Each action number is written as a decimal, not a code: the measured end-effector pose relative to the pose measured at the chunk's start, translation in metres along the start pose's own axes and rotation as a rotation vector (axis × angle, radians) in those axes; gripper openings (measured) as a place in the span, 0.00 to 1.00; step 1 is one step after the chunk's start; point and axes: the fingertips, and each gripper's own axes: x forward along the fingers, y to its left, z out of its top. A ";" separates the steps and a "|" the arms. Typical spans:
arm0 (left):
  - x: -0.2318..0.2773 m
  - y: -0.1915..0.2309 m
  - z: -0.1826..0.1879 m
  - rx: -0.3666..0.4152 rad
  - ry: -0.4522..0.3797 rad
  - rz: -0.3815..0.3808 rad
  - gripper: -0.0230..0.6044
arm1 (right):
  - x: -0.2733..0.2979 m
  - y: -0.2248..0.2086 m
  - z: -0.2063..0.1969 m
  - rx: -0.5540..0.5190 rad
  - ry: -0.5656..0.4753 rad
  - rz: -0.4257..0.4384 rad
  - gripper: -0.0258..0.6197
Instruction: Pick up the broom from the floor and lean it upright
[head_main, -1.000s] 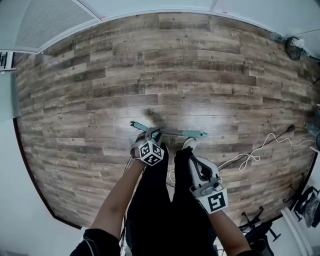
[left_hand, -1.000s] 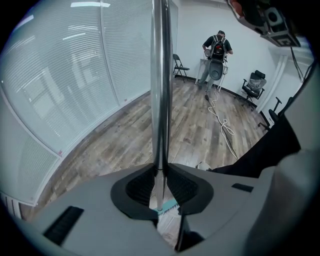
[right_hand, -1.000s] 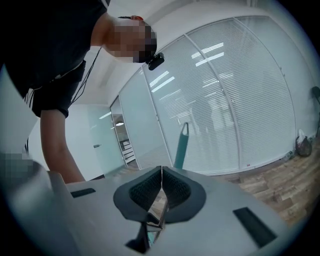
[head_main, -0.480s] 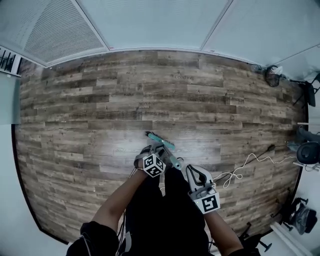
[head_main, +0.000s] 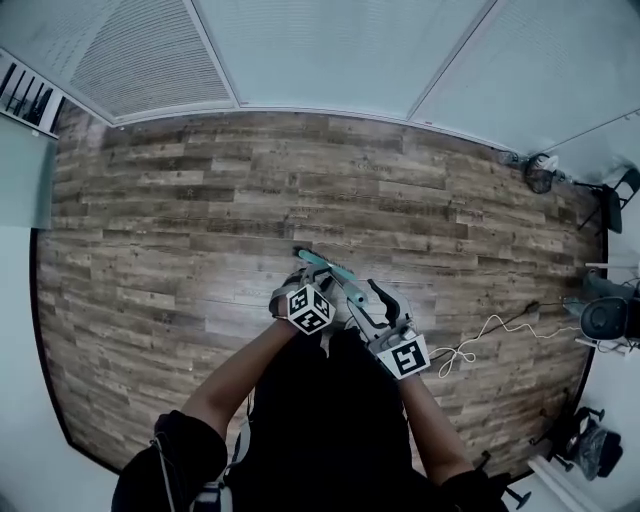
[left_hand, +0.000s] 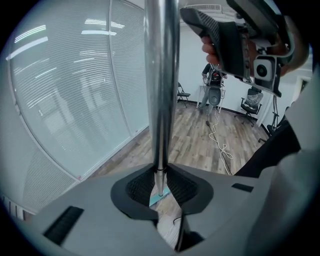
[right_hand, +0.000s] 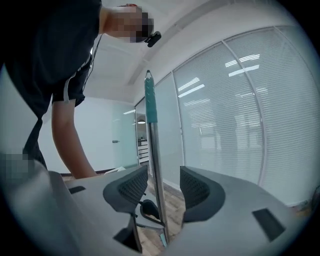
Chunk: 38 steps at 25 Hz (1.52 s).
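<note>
Broom (left_hand: 161, 75): slim round shiny metal pole, teal-capped, clamped in left gripper (left_hand: 160, 186).

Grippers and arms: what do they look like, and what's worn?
The left gripper and right gripper are grey with black ribbed pads, each with a white cube of black square markers. Short black sleeves. The right gripper's jaws are opening, the broom pole between them.
</note>
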 end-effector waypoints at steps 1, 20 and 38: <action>-0.006 0.004 0.001 -0.003 -0.002 0.008 0.18 | 0.007 0.002 0.010 -0.008 -0.028 0.004 0.33; -0.054 0.052 -0.001 -0.048 -0.025 0.016 0.18 | 0.092 0.019 0.066 0.041 -0.084 0.023 0.16; -0.125 0.094 -0.020 -0.300 -0.250 0.056 0.14 | 0.108 -0.019 0.103 -0.059 -0.093 -0.088 0.16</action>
